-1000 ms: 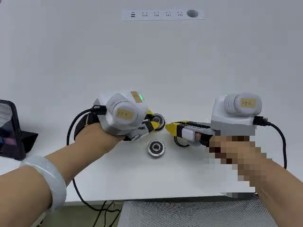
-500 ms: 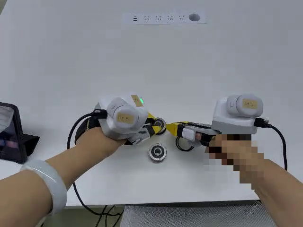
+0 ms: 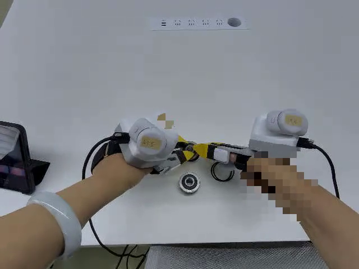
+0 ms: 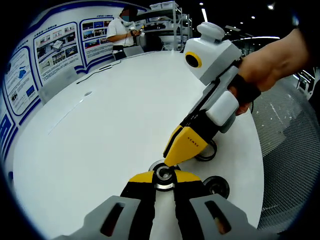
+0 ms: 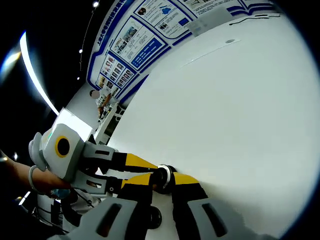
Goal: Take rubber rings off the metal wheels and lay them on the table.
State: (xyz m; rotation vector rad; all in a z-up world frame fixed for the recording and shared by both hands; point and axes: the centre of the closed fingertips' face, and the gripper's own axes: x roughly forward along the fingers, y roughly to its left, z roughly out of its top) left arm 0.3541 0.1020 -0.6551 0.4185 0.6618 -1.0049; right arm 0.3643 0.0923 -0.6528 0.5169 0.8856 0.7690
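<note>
- The left gripper (image 4: 164, 179) is held in the left hand (image 3: 120, 165), with the forearm reaching in from the lower left and the jaws pointed right, low over the white table (image 3: 112, 73).
- Its yellow-tipped jaws are closed on a small round silver metal wheel (image 3: 190, 150), which is kept just above the tabletop between the two grippers.
- The right gripper (image 5: 165, 181) is gripped by the right hand (image 4: 270, 62) and is aimed left, tip to tip with the left gripper.
- Its jaws are drawn in against the rim of the same wheel from the opposite side; whether only the dark outer band is pinched cannot be told.
- A dark phone on a stand (image 3: 12, 156) is seen at the table's left edge, well apart from the work.
- A pale bangle (image 3: 56, 216) is worn on the left wrist.
- A black cable (image 3: 90, 162) is looped behind the left gripper.
- A second metal wheel with a dark rim (image 3: 189, 182) lies flat on the table just in front of the meeting jaws.
- A loose black rubber ring (image 3: 222, 172) lies beside it to the right, under the right gripper's jaws.
- A white power strip (image 3: 196, 23) is set into the far side of the table.
</note>
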